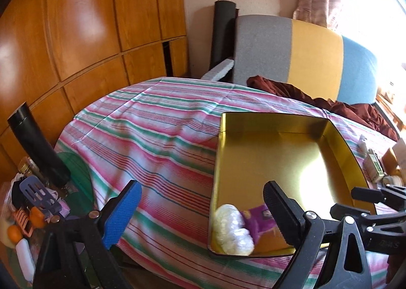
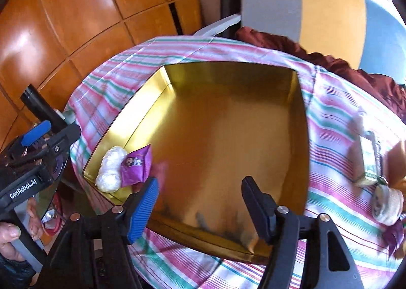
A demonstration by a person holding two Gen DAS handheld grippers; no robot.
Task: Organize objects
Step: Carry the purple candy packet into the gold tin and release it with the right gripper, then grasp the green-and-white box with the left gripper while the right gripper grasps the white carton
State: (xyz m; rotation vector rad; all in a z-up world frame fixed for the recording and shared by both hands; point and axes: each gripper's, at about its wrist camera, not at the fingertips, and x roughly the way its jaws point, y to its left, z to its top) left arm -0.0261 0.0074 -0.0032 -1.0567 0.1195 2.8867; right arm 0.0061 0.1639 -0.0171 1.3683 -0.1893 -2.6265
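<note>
A gold tin box (image 1: 218, 162) lies open on the striped cloth (image 1: 152, 137). In its near left corner sit a white wrapped bundle (image 1: 233, 230) and a purple packet (image 1: 256, 220). My left gripper (image 1: 203, 213) is open over that corner, its blue pad above the cloth and its black pad above the box, with nothing gripped. In the right wrist view, my right gripper (image 2: 200, 202) hangs open and empty over the near part of the box (image 2: 302, 137). The bundle (image 2: 111, 172) and packet (image 2: 137, 167) lie to its left.
Right of the box lie a green-and-white carton (image 2: 370, 159) and a round roll (image 2: 387, 204). At the left stand a black bottle (image 1: 38, 152), a purple spatula (image 1: 38, 195) and oranges (image 1: 14, 233). Behind are a striped chair (image 1: 304, 55), dark red cloth (image 1: 330, 101) and a wooden wardrobe (image 1: 76, 22).
</note>
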